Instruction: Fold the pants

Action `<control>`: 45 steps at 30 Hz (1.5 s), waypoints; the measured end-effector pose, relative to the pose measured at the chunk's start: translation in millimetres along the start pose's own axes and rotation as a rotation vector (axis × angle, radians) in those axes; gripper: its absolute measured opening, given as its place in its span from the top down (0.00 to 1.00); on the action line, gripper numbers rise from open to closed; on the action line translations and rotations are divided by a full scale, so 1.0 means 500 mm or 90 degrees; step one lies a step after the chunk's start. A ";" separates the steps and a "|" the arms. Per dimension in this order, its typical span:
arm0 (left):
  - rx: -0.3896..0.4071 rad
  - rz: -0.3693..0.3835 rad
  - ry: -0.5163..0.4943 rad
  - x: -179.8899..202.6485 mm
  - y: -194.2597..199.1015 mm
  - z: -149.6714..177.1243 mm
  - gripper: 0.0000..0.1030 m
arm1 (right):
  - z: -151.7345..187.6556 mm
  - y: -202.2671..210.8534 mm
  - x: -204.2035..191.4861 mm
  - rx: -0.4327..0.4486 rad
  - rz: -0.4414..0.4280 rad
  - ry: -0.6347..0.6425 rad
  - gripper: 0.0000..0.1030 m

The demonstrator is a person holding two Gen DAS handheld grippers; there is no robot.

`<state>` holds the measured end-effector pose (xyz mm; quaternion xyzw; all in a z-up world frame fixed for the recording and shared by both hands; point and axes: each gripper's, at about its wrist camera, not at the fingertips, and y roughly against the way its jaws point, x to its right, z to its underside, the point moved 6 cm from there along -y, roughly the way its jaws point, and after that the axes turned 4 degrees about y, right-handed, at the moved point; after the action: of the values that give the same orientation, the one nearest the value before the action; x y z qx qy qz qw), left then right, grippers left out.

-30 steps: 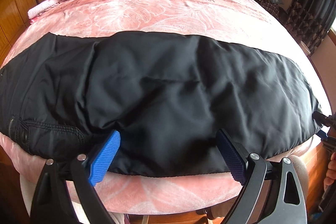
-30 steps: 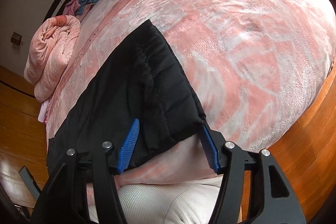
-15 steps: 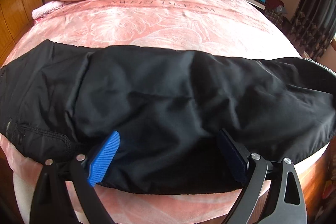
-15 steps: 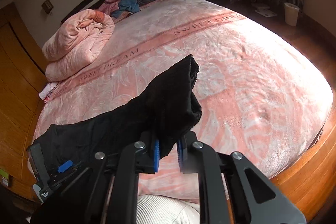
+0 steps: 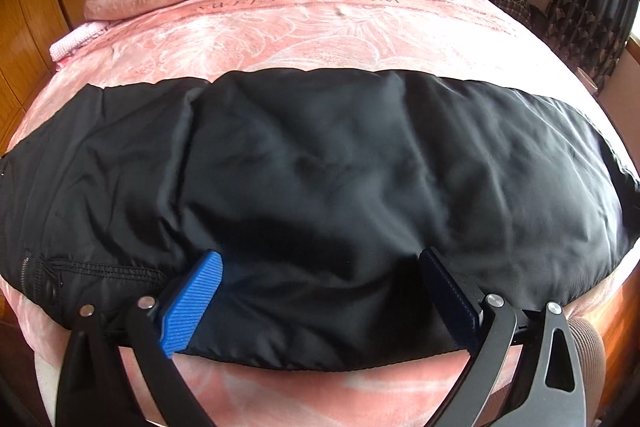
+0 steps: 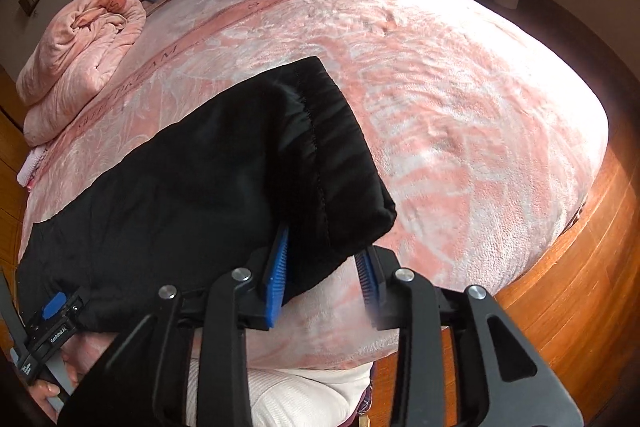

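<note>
The black pants (image 5: pixel 320 187), a smooth, faintly shiny padded fabric, lie folded lengthwise in a long band across the near edge of the bed (image 5: pixel 320 39), which is covered in plush pink fleece with a pale leaf pattern and woven lettering. The left tool (image 5: pixel 320 291) stands with its ribbed blue pads spread wide apart; the lower hem of the pants lies between them without either pad pressing on it. A stitched pocket seam (image 5: pixel 100 269) sits just beyond the left pad. The right tool (image 6: pixel 324 267) has just been opening its jaws; the gathered, stitched cuff end (image 6: pixel 340 163) of the leg rests between its ridged blue pads, touching the left pad, with a gap at the right one. Far ahead of both tools, a rolled pink quilt (image 6: pixel 76 67) lies near the dark headboard. Polished wooden floor (image 6: pixel 560 287) curves past the right tool's right side.
</note>
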<state>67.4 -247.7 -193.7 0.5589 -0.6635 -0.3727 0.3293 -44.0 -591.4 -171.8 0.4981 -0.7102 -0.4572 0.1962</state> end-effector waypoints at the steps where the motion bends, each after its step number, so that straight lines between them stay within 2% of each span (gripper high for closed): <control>1: 0.001 -0.010 -0.006 -0.009 0.001 -0.003 0.04 | 0.000 0.014 -0.002 0.005 -0.004 0.004 0.60; 4: 0.014 -0.036 -0.011 -0.048 0.015 -0.012 0.04 | -0.001 0.063 0.012 0.028 -0.027 -0.012 0.59; 8: 0.020 -0.043 0.007 -0.090 0.036 -0.011 0.04 | -0.005 0.107 0.007 0.043 -0.060 -0.025 0.59; 13: 0.005 -0.009 0.040 -0.091 0.039 -0.004 0.04 | -0.007 0.110 -0.078 0.040 -0.093 0.016 0.59; 15: -0.012 -0.010 0.028 -0.087 0.031 0.003 0.04 | 0.004 0.095 -0.120 0.023 -0.103 0.043 0.59; 17: -0.008 -0.016 0.017 -0.088 0.031 0.008 0.04 | 0.016 0.079 -0.163 0.004 -0.113 0.070 0.59; 20: -0.018 -0.015 0.027 -0.111 0.022 0.014 0.04 | 0.032 0.051 -0.215 -0.028 -0.124 0.095 0.59; 22: -0.026 0.001 0.056 -0.136 0.014 0.015 0.04 | 0.043 0.017 -0.244 -0.068 -0.121 0.105 0.58; 25: -0.024 0.002 0.057 -0.163 0.013 0.012 0.04 | 0.063 -0.040 -0.272 -0.124 -0.074 0.131 0.52; 28: -0.026 -0.009 0.050 -0.184 0.020 0.011 0.05 | 0.067 -0.053 -0.285 -0.131 -0.036 0.147 0.51; 30: -0.017 -0.008 0.060 -0.201 0.033 0.009 0.05 | 0.057 -0.037 -0.293 -0.113 -0.030 0.145 0.52; 32: -0.019 0.006 0.072 -0.215 0.043 0.009 0.05 | 0.051 -0.015 -0.309 -0.094 -0.058 0.143 0.52; 35: -0.021 0.016 0.082 -0.225 0.053 0.009 0.05 | 0.060 0.012 -0.355 -0.098 -0.127 0.145 0.52; 37: -0.020 0.012 0.077 -0.224 0.058 0.010 0.05 | 0.078 0.028 -0.406 -0.094 -0.152 0.197 0.52; 41: -0.028 0.000 0.049 -0.224 0.070 0.023 0.08 | 0.129 0.055 -0.517 -0.053 -0.130 0.371 0.50; 45: -0.025 0.004 0.052 -0.246 0.090 0.033 0.08 | 0.175 0.048 -0.594 -0.054 -0.167 0.477 0.50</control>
<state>50.2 -119.7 -165.6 0.5651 -0.6438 -0.3612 0.3684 5.7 -286.3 -143.1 0.7081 -0.5006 -0.2939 0.4020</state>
